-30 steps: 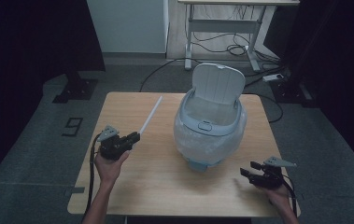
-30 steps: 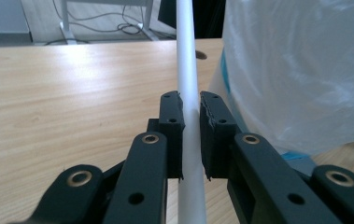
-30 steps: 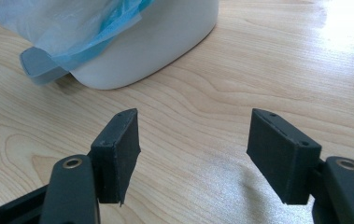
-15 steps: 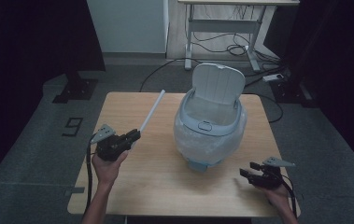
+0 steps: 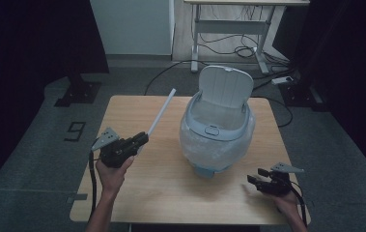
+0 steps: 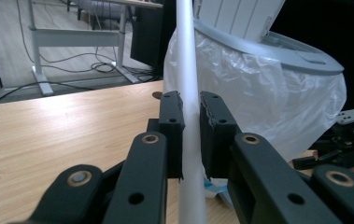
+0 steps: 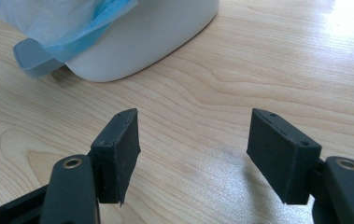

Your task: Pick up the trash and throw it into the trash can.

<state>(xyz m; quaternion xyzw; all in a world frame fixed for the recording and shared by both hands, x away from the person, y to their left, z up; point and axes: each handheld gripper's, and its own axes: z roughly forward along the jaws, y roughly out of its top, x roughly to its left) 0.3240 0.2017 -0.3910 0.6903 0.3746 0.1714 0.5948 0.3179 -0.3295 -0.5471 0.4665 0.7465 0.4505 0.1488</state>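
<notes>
White tube [image 5: 160, 113] clamped by left gripper [image 5: 139, 140]; no legible writing.

Open table to either side, one bulky bin in the middle

We see the white plastic-lined bin with its raised lid [image 5: 218, 128] blocking the centre of the light wooden table [image 5: 137, 193]; bare wood lies open left and front, and the long white tube [image 5: 160, 113] slants across the left side toward the far edge.
</notes>
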